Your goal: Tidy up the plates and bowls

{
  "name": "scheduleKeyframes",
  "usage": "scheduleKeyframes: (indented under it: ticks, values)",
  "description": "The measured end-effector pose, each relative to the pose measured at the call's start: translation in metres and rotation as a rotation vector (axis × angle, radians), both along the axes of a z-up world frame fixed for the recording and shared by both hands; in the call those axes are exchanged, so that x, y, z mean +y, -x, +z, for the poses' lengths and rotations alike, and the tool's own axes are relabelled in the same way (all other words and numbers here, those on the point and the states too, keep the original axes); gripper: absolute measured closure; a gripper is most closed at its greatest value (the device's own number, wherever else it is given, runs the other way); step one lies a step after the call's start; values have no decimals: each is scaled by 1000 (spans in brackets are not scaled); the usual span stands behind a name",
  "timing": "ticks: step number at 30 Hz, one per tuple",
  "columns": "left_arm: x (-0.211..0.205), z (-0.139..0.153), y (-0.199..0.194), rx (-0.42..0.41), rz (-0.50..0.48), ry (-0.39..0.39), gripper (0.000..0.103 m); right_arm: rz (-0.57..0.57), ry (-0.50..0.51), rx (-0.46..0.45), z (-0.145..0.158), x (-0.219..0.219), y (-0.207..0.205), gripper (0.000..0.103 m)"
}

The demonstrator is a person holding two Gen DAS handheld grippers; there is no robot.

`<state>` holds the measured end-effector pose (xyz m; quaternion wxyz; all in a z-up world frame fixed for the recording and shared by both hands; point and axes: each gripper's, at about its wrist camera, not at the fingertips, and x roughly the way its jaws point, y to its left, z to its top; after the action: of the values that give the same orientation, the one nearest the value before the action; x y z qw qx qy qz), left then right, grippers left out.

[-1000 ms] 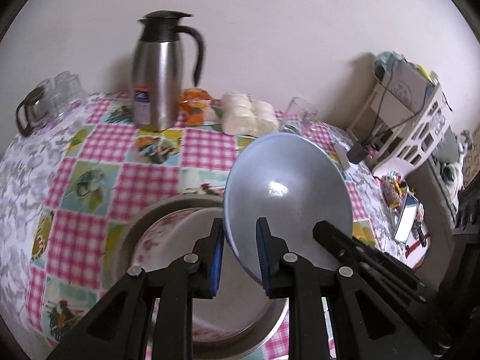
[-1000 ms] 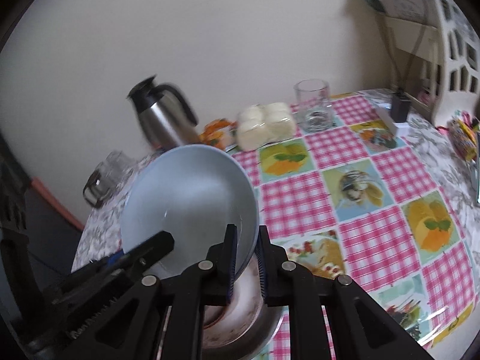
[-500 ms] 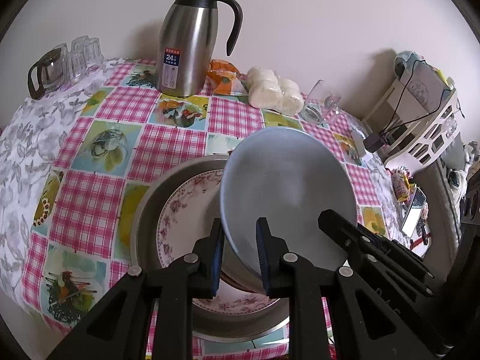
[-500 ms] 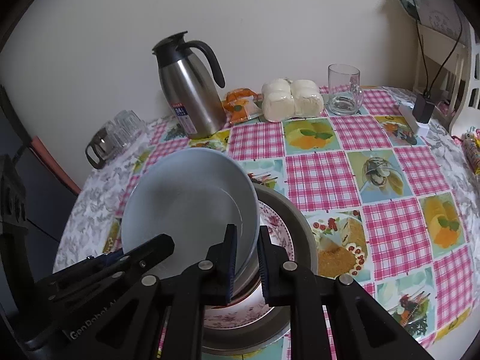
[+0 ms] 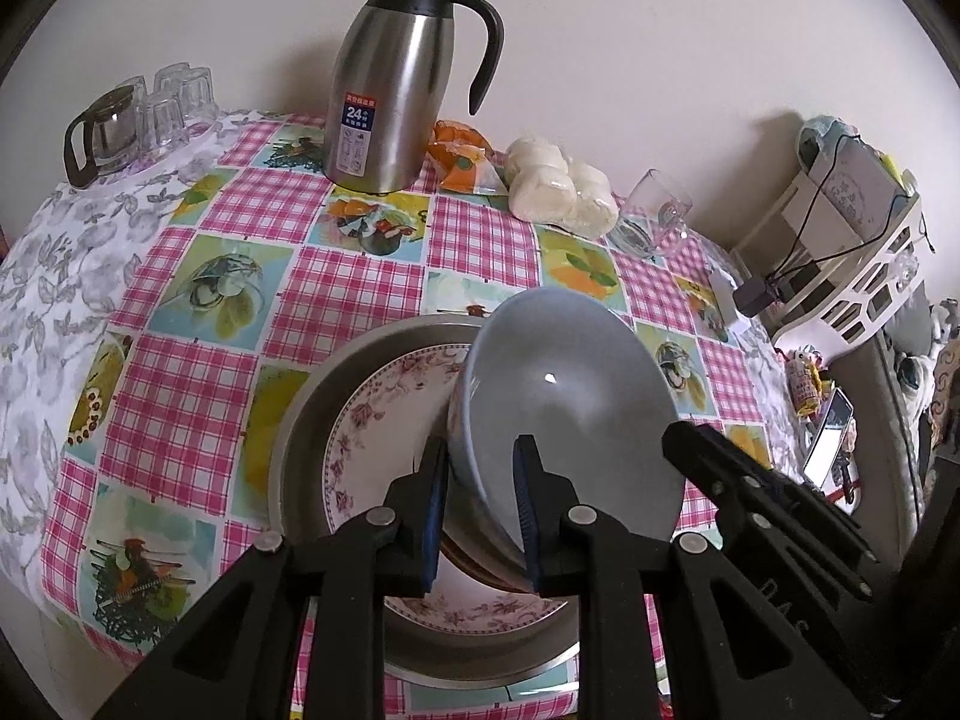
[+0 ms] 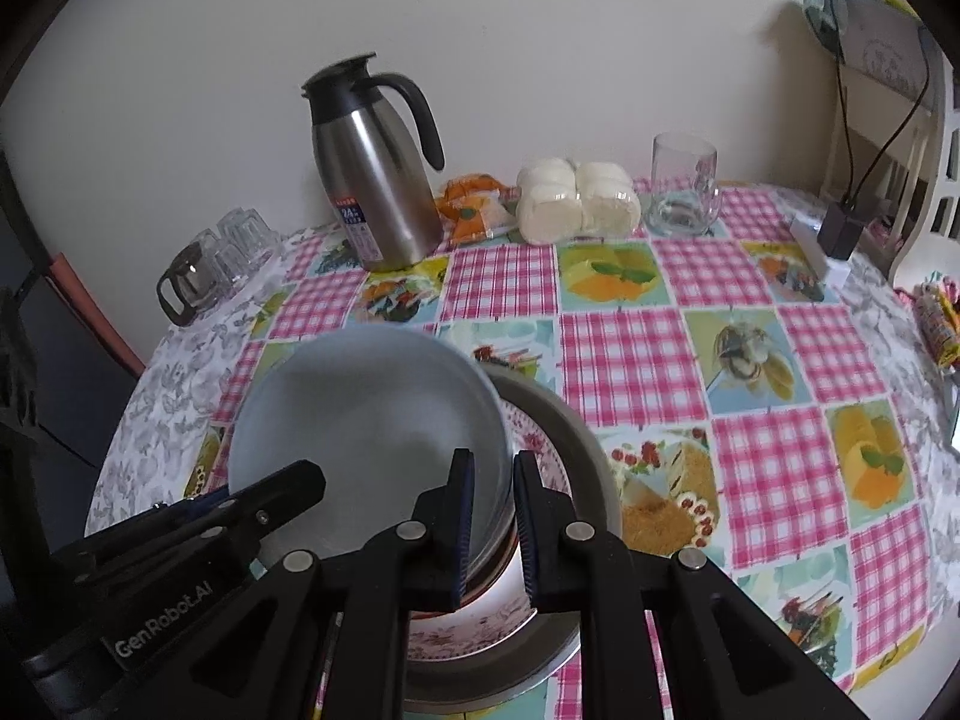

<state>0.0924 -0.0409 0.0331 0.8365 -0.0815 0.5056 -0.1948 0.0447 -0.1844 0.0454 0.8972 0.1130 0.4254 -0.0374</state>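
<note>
A pale blue bowl is held by its rim between both grippers. My left gripper is shut on its left rim; my right gripper is shut on its right rim. The bowl sits low over a floral plate that lies inside a grey metal basin. Another dish with a brown rim shows under the bowl. Whether the bowl rests on it I cannot tell.
A steel thermos jug stands at the back, with orange packets, white buns and a glass beside it. A glass pot and cups stand far left. A white rack stands at the right.
Both grippers have lowered the blue bowl from above the table down into the basin over the floral plate. The bowl has tipped towards level.
</note>
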Motion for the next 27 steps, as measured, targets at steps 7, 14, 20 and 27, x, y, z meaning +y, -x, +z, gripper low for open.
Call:
scheduleKeyframes:
  ticks: [7,14,20,27]
  values:
    - [1,0,0,5,0,3,79,6,2,-1,1,1,0,79]
    - [5,8,3,-27,24,-20,61,-13,-8,-17,3,-7,3,74]
    - [16,13,4,-36,57,9,61,-12,-7,-20,4,-8,5,74]
    - [38,21,14,-70,130,23,24,-19,17,-33,2,-10,19,39]
